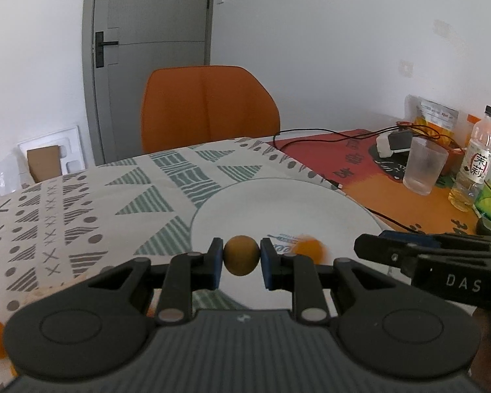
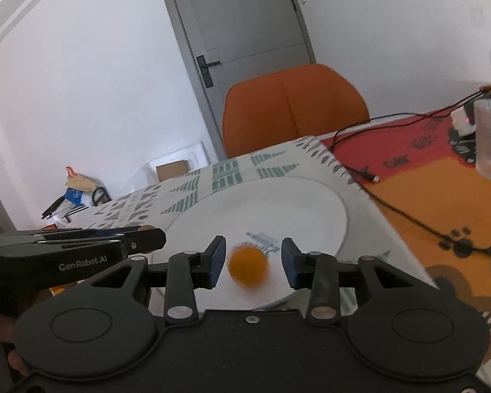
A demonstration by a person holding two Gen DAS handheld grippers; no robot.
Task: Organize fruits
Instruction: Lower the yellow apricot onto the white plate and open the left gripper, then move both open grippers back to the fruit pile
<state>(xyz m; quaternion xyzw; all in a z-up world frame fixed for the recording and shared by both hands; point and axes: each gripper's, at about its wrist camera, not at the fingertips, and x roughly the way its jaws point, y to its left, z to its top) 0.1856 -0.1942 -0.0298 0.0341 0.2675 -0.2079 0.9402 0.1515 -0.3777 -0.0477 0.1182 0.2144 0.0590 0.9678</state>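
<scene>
The white plate point(image 1: 278, 203) lies mostly bare, so its far half offers open room above it. Near its front edge, the left tool point(image 1: 241, 257) and right tool point(image 2: 253, 263) crowd side by side. To the right, a black cable point(image 2: 406, 216) crosses the surface point(image 1: 81, 196), and a glass point(image 1: 424, 168) and bottle point(image 1: 474, 163) stand upright. An orange chair point(image 1: 209, 108) blocks the far edge.
</scene>
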